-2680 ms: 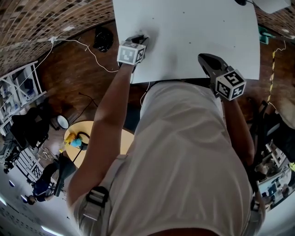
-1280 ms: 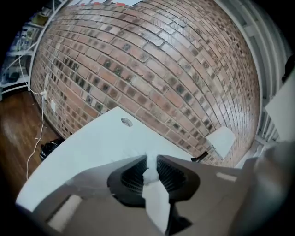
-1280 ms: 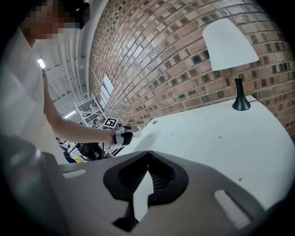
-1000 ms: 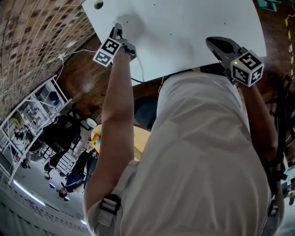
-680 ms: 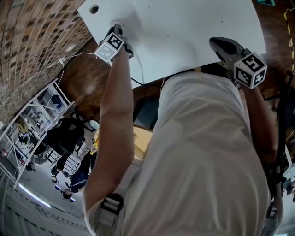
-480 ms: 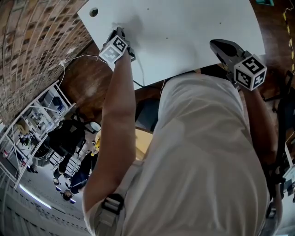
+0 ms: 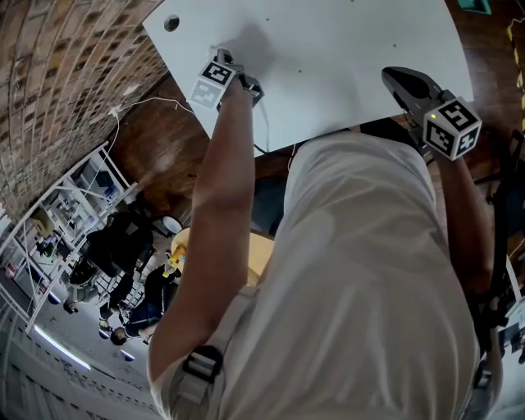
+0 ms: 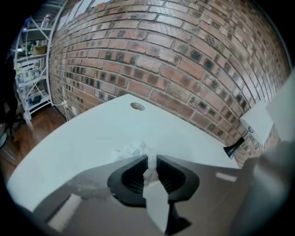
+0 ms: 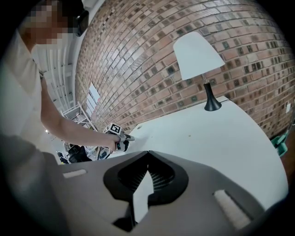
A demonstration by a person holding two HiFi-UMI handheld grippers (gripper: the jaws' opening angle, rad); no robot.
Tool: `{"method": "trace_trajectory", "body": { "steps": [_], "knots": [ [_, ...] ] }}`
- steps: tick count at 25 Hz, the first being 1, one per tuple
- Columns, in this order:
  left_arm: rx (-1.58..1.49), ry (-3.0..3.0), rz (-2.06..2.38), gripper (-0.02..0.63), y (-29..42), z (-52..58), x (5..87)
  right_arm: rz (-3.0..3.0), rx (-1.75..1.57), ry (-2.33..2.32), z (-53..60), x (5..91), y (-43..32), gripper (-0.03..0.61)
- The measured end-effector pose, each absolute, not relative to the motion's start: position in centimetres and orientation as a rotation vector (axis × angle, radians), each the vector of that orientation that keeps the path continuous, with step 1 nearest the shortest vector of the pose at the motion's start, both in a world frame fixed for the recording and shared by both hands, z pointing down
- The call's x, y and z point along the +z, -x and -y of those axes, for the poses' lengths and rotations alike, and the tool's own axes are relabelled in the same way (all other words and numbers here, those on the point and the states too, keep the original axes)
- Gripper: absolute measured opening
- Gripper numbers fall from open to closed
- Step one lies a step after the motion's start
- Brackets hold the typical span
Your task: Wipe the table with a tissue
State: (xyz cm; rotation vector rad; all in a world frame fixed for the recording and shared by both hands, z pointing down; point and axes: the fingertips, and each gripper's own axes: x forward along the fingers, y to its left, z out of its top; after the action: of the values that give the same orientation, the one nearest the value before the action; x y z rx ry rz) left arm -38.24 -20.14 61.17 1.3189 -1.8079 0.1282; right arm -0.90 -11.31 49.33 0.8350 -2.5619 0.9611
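A crumpled white tissue [image 8: 133, 150] lies on the white table [image 8: 92, 133], and part of it is pinched between the pads of my left gripper [image 8: 151, 159], which is shut on it. In the head view my left gripper [image 7: 223, 59] is over the table's [image 7: 344, 49] left part, close to a round hole [image 7: 171, 23] in the corner. There the tissue is hidden under the gripper. My right gripper [image 7: 387, 75] hovers over the table's near right edge, shut and empty. Its tips [image 9: 147, 154] meet, and my left gripper [image 9: 124, 137] shows far off.
A brick wall stands behind the table. A white-shaded lamp [image 9: 199, 55] on a black base stands at the far end of the table. A cable hangs off the table's near left edge. A metal shelf rack [image 8: 32, 69] stands beside the wall on the wooden floor.
My left gripper with the tissue has slid a little to the right across the table near the corner hole and tipped further down. My right gripper has drifted slightly right along the near edge.
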Motion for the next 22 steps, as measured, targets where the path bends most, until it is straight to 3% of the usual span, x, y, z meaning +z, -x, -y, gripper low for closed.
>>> {"method": "trace_trajectory", "body": {
  "steps": [6, 14, 17, 22],
  "knots": [
    [0.220, -1.431, 1.777, 0.063, 34.9, 21.2, 60.8, 2.556, 0.955, -0.866, 11.2, 49.0, -0.9, 0.008],
    [0.099, -1.547, 1.561, 0.065, 32.4, 20.8, 60.3, 2.566, 0.949, -0.829, 11.3, 49.1, 0.2, 0.008],
    [0.059, -1.560, 1.655, 0.067, 35.1, 19.9, 58.6, 2.572, 0.946, -0.816, 11.3, 49.0, 0.6, 0.008],
    [0.277, -1.514, 1.792, 0.069, 41.4, 18.0, 59.3, 2.572, 0.934, -0.788, 11.5, 49.0, 1.6, 0.008]
  ]
}}
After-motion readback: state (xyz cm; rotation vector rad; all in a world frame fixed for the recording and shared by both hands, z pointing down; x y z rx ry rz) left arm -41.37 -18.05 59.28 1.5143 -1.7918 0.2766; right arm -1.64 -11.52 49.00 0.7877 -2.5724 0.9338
